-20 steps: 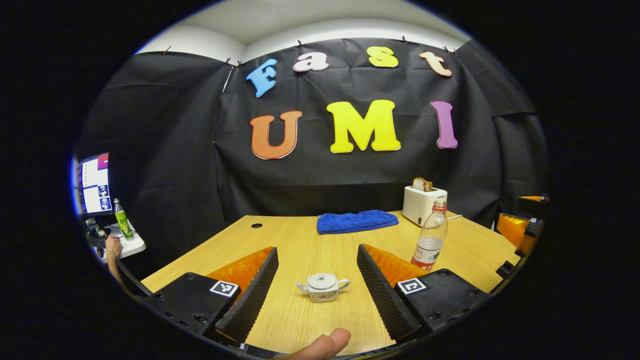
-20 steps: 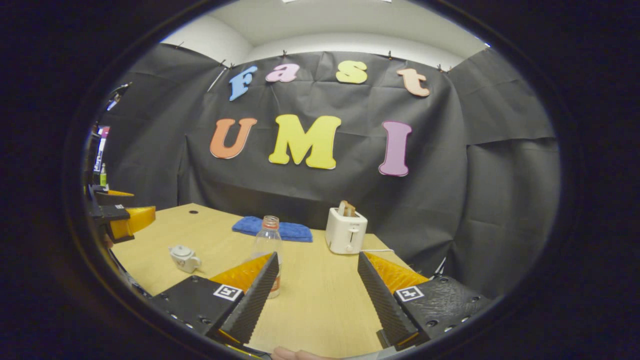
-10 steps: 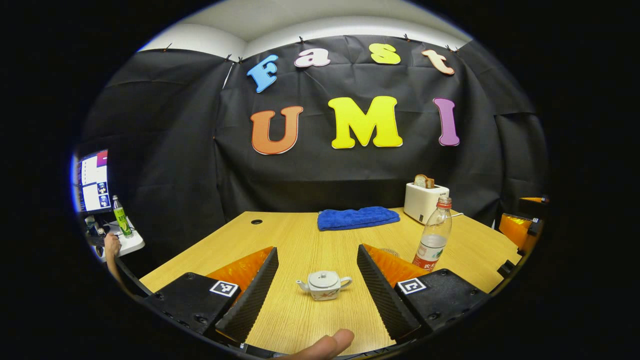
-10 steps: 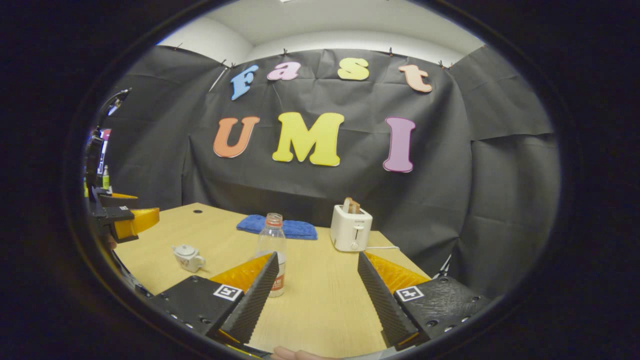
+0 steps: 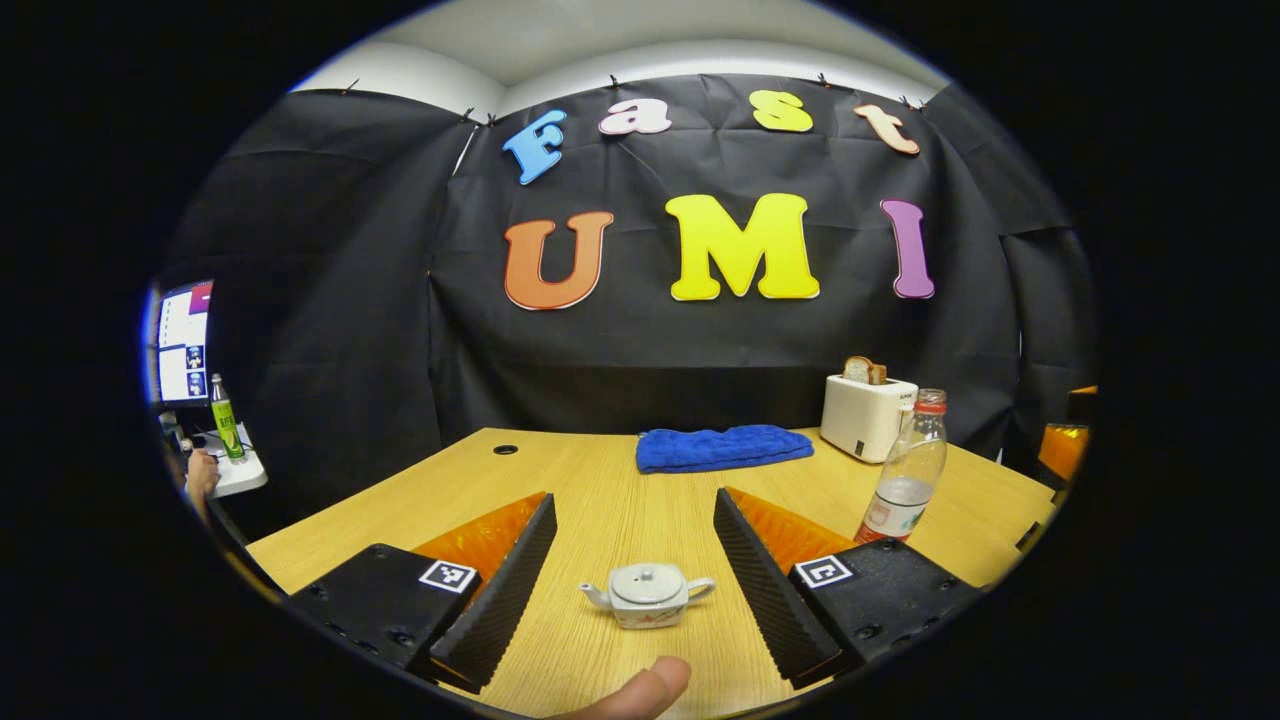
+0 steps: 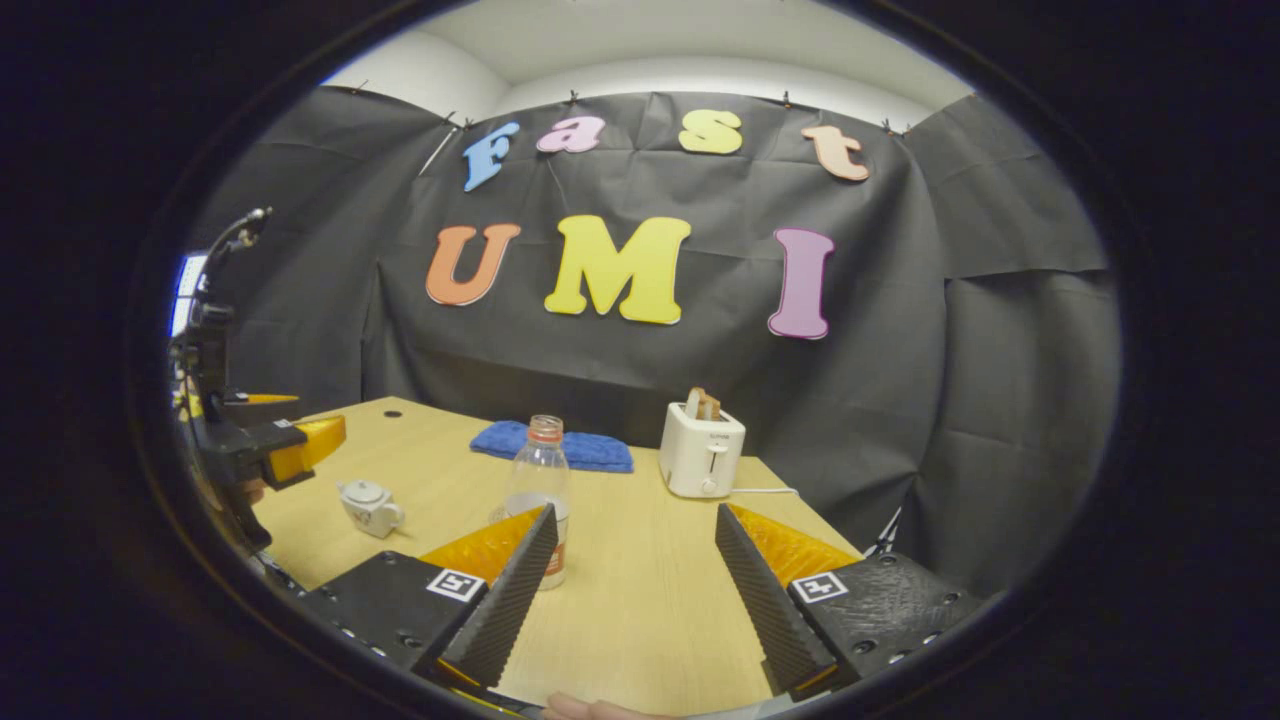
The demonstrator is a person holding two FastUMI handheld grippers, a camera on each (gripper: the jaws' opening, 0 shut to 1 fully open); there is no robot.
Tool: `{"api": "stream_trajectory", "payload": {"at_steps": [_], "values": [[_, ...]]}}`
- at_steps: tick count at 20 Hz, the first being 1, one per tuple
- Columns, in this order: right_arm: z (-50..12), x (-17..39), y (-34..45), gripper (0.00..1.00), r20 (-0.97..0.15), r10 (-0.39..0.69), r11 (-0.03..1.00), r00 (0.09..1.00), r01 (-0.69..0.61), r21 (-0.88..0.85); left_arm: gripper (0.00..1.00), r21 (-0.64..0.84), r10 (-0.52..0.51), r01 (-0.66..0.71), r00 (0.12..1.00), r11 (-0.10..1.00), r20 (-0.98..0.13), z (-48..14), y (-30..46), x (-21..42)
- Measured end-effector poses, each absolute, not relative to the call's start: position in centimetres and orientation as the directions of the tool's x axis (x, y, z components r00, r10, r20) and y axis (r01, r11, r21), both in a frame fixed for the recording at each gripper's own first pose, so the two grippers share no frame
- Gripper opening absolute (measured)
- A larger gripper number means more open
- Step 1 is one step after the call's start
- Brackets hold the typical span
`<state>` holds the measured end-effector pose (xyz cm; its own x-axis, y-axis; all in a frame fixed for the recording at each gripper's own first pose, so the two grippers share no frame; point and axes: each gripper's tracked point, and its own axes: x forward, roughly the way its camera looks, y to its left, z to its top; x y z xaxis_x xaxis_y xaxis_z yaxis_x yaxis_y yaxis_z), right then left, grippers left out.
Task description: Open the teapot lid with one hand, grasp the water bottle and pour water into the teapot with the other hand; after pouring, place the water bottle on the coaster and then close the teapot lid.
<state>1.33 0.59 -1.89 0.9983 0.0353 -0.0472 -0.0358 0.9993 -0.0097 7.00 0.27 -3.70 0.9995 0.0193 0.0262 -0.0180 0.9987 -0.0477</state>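
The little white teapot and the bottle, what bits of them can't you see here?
- Small white ceramic teapot, both views: its inside, covered by the lid.
- Clear plastic water bottle, right gripper view: lower part behind the right gripper finger.
- Same bottle, left gripper view: base behind the left gripper.

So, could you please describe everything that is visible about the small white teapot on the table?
The small white ceramic-looking teapot stands upright on the light wooden table, lid on, with a round knob on top. It has a short spout on one side, a loop handle on the other, and a faint reddish pattern low on its body. It sits ahead of the left gripper, whose jaws are wide open; nothing touches it.
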Motion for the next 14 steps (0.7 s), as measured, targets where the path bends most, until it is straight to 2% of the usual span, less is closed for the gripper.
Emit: {"api": "stream_trajectory", "payload": {"at_steps": [3, 7, 9, 11, 12, 14], "values": [[-2.1, 1.6, 0.6, 0.95, -0.049, 0.027, 0.999, 0.998, -0.028, -0.021, 0.99, -0.043, 0.008, -0.008, 1.0, 0.999, 0.012, -6.1, -0.1, 9.3], [-2.5, 1.8, 0.8, 0.97, -0.06, 0.029, 0.999, 0.998, -0.031, -0.024, 1.0, -0.064, 0.01, -0.014, 0.998, 0.998, -0.068, -9.8, -0.1, 11.3], [-2.6, 2.0, 0.8, 0.98, -0.061, 0.027, 0.999, 0.998, -0.028, -0.025, 0.98, -0.066, 0.016, -0.021, 0.997, 0.998, -0.073, -10.3, 0.1, 11.7], [-2.7, 2.2, 0.5, 0.97, -0.06, 0.011, 1.0, 0.998, -0.012, -0.017, 0.91, -0.049, 0.018, -0.023, 0.996, 0.999, -0.093, -11.1, 0.3, 12.3], [-2.8, 2.3, 0.5, 0.97, -0.064, 0.007, 1.0, 0.998, -0.008, -0.012, 0.84, -0.051, 0.011, -0.015, 0.996, 0.999, -0.093, -11.2, 0.2, 12.5], [-3.3, 2.5, 0.8, 0.98, -0.078, 0.013, 1.0, 0.997, -0.013, -0.004, 0.78, -0.059, -0.013, 0.007, 0.996, 0.998, -0.09, -11.3, -0.3, 12.8]]}}
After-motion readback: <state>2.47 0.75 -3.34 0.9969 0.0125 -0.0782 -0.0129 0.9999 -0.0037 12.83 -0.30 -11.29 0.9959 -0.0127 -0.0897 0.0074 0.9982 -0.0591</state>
